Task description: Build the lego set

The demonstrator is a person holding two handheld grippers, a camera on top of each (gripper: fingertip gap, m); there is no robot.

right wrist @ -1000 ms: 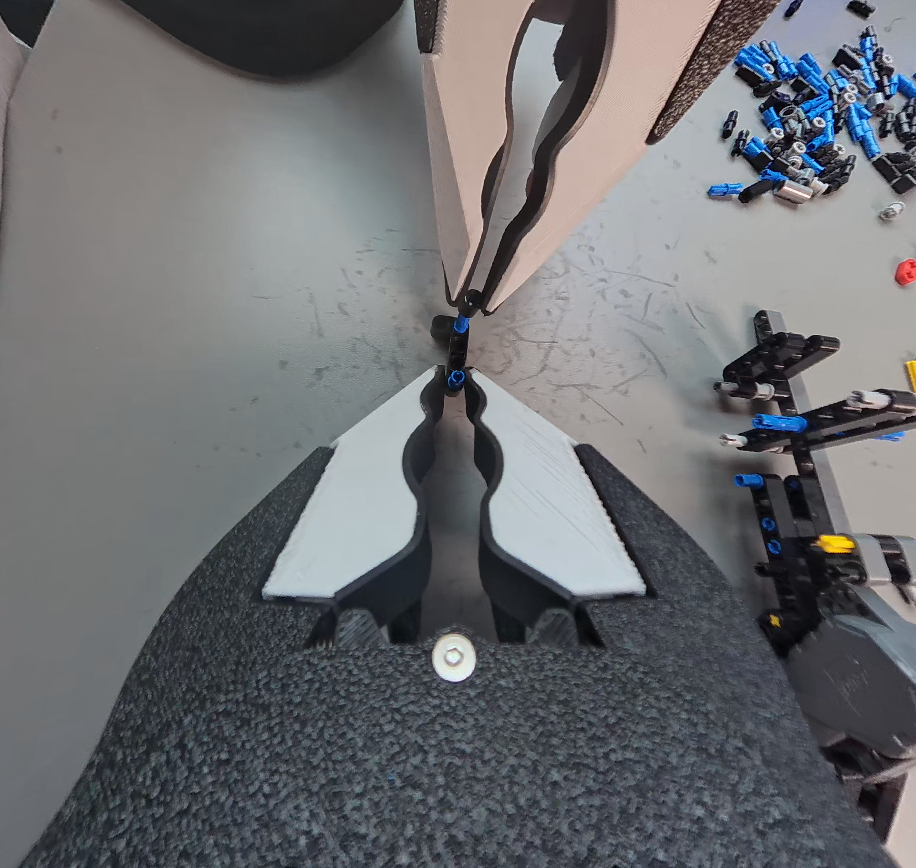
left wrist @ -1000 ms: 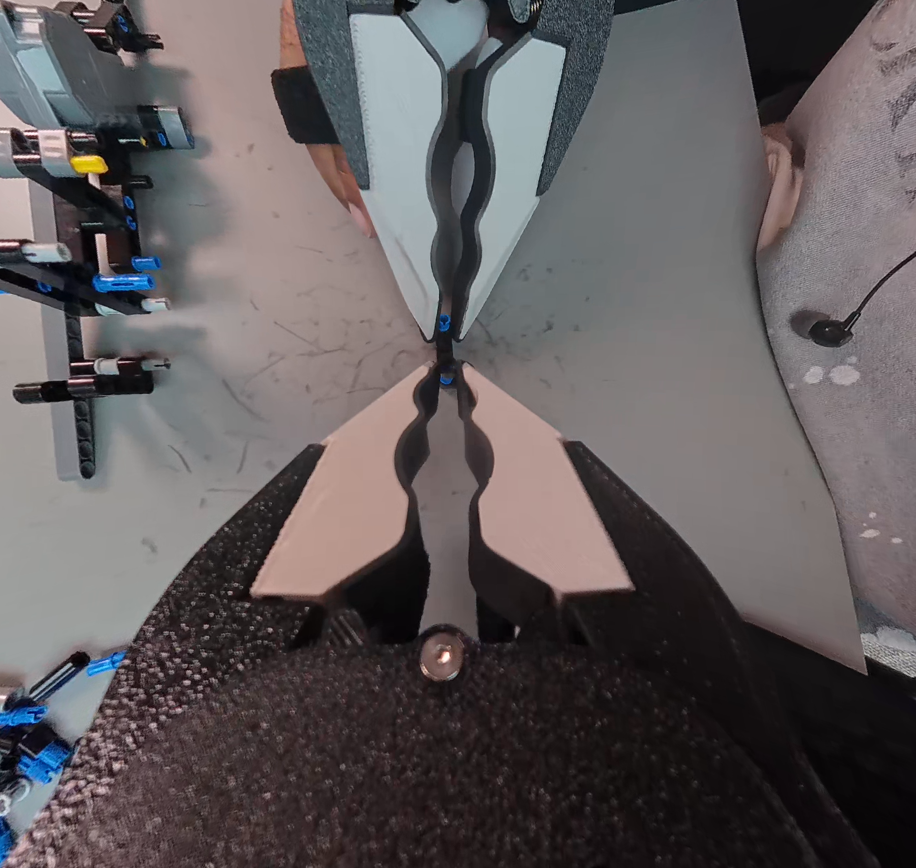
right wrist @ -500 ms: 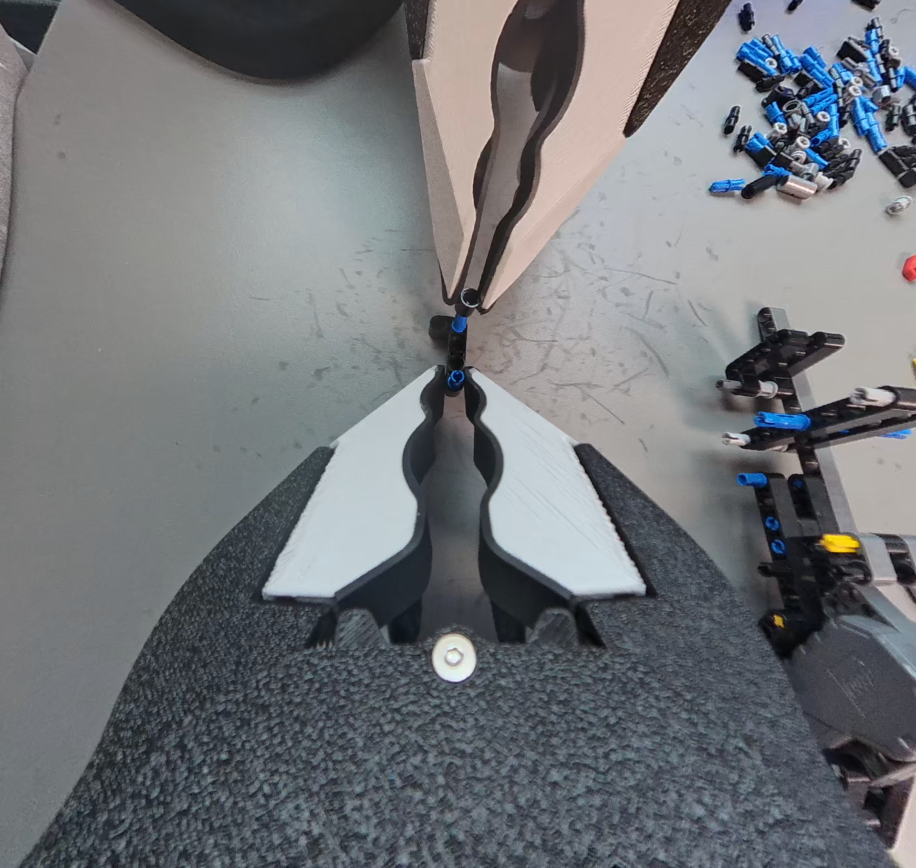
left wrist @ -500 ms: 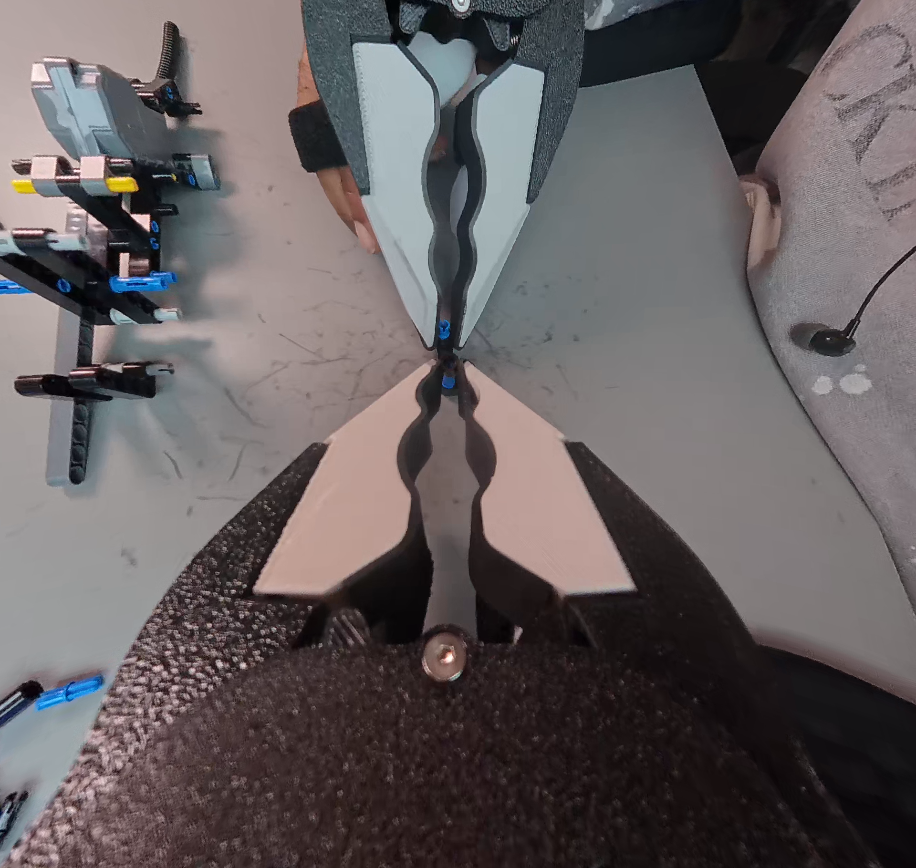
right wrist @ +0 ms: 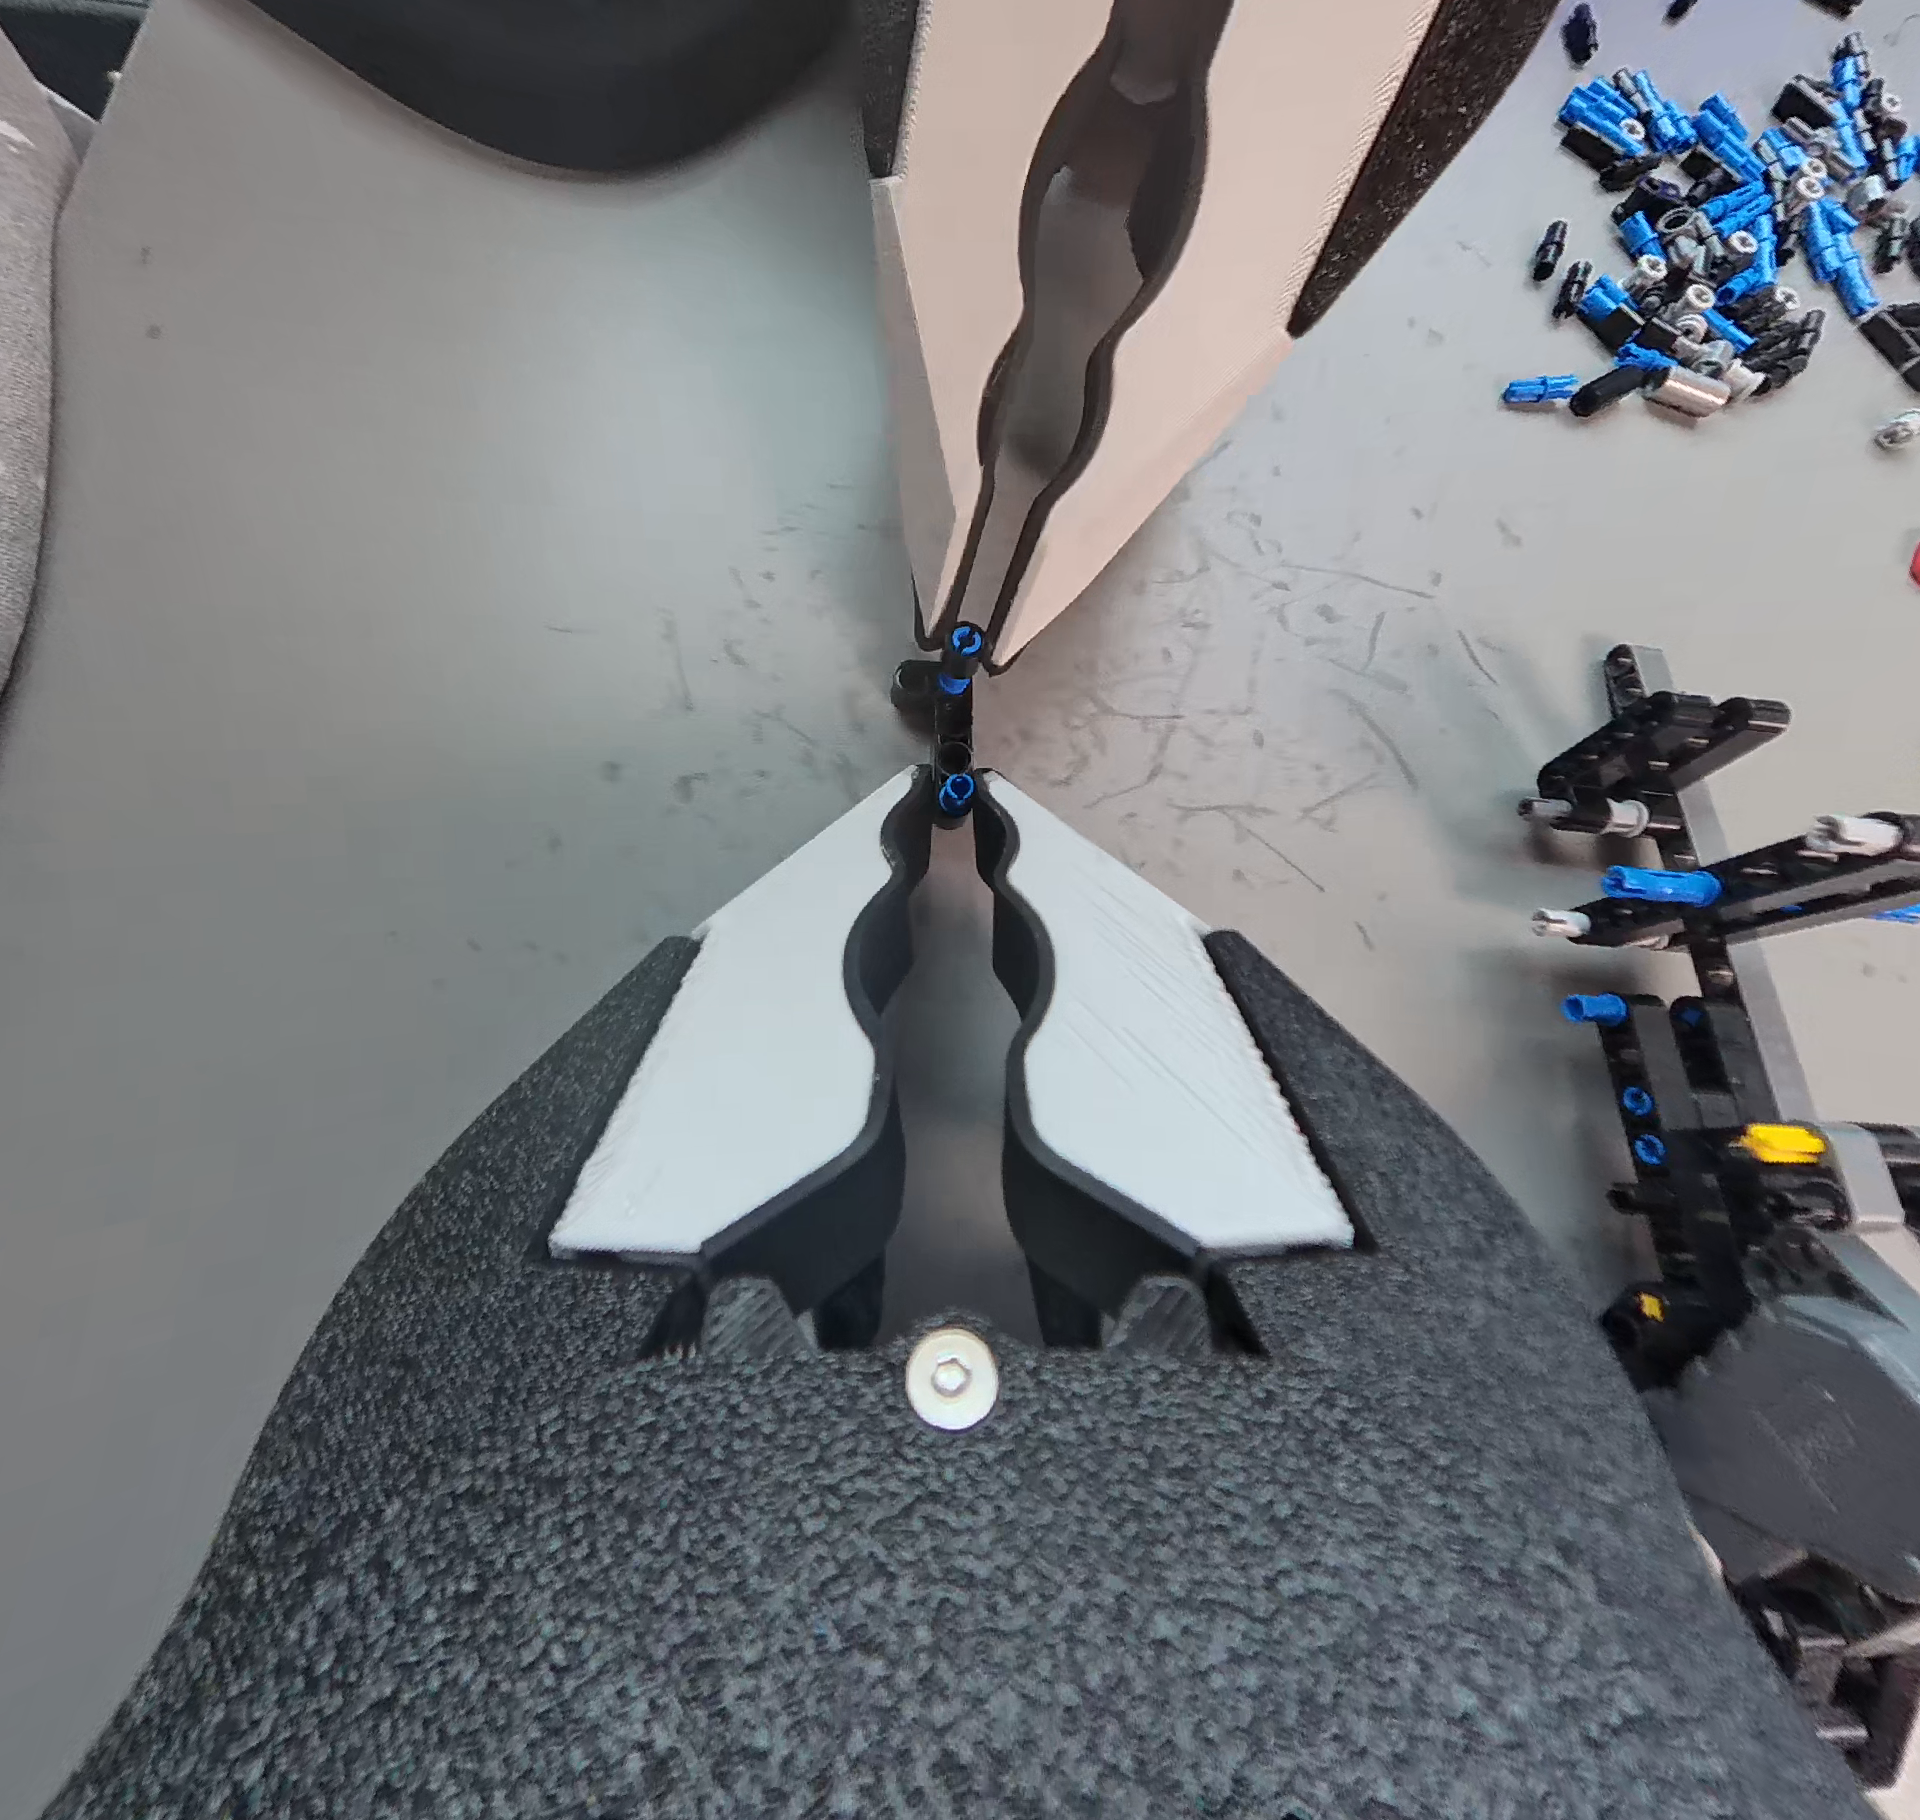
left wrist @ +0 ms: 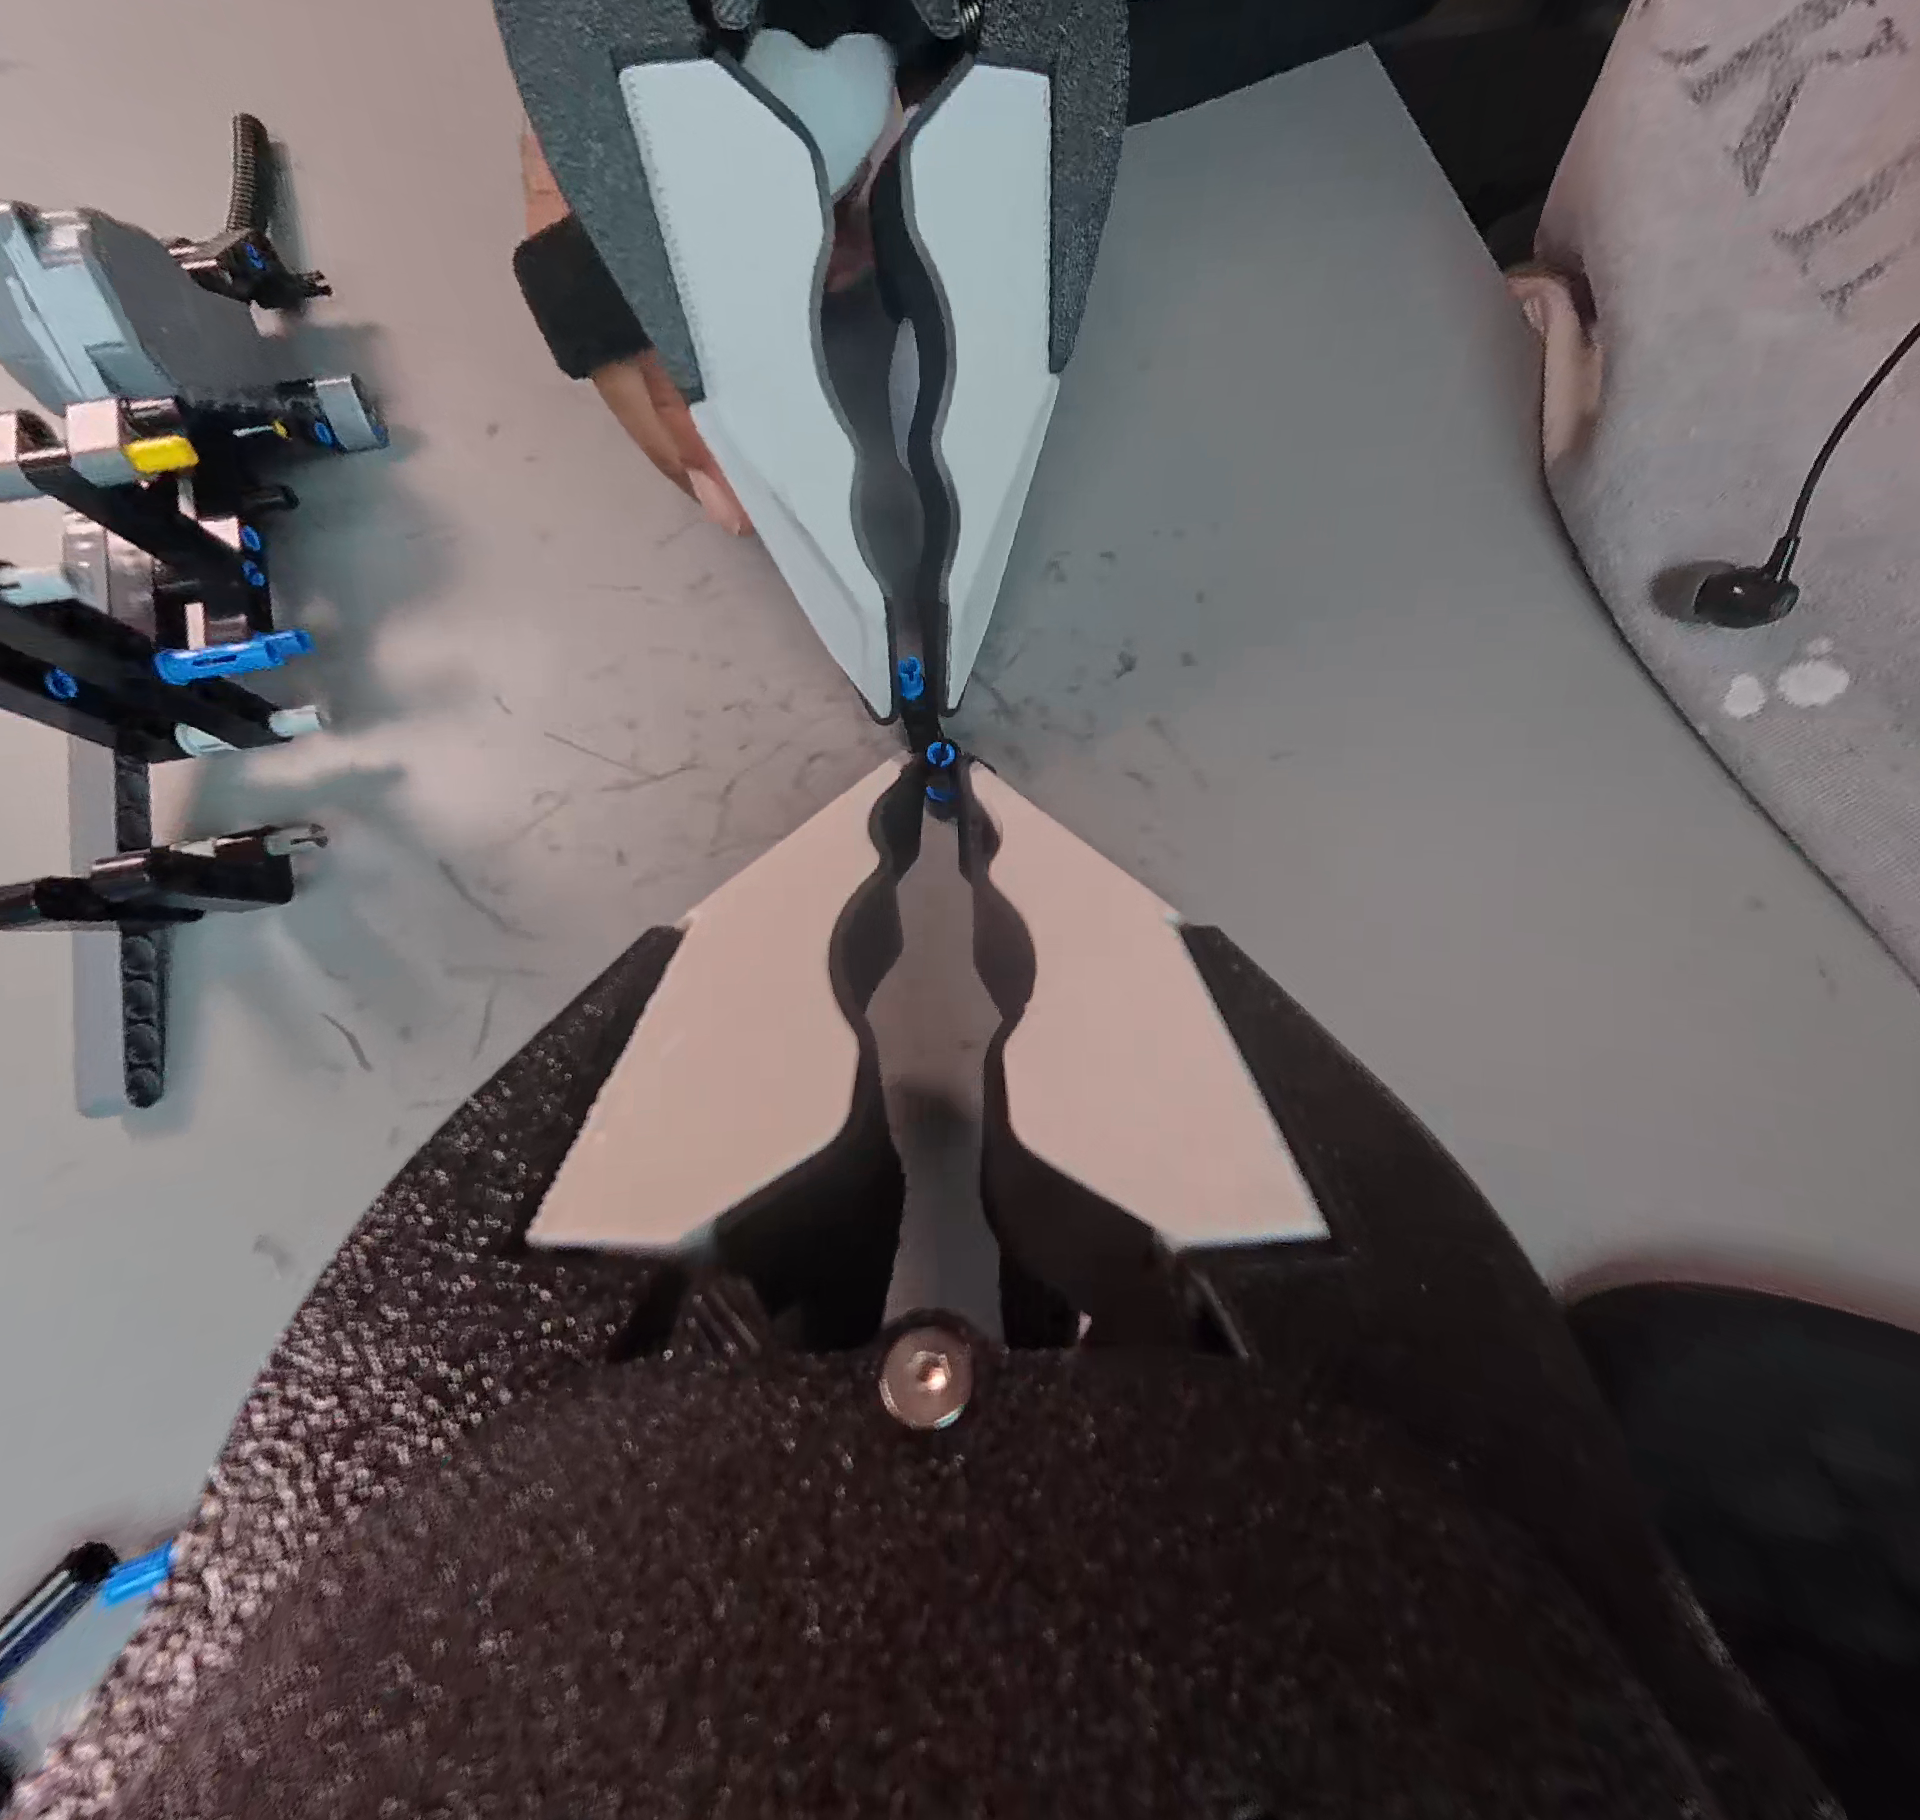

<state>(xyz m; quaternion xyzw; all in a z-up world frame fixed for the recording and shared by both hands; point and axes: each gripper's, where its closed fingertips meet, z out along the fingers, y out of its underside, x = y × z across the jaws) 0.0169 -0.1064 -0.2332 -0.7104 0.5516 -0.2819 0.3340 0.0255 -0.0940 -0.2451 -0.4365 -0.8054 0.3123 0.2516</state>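
We work over a scuffed grey table [right wrist: 436,690], matte and scratched. Left of the black beam [right wrist: 952,721], a dark cushion [right wrist: 499,14] overhangs the edge. At centre, our pink-fingered left gripper [right wrist: 961,650] and grey-fingered right gripper [right wrist: 954,783] each pinch one end of that slim, blue-pinned beam, nearly closed. Right of it lie the black-framed model [right wrist: 1704,991] and a pile [right wrist: 1745,212] of blue, black and grey pins.

Textured black gripper bodies [right wrist: 935,1562], silver screw [right wrist: 951,1380], grey and beige fingers [left wrist: 727,1074]
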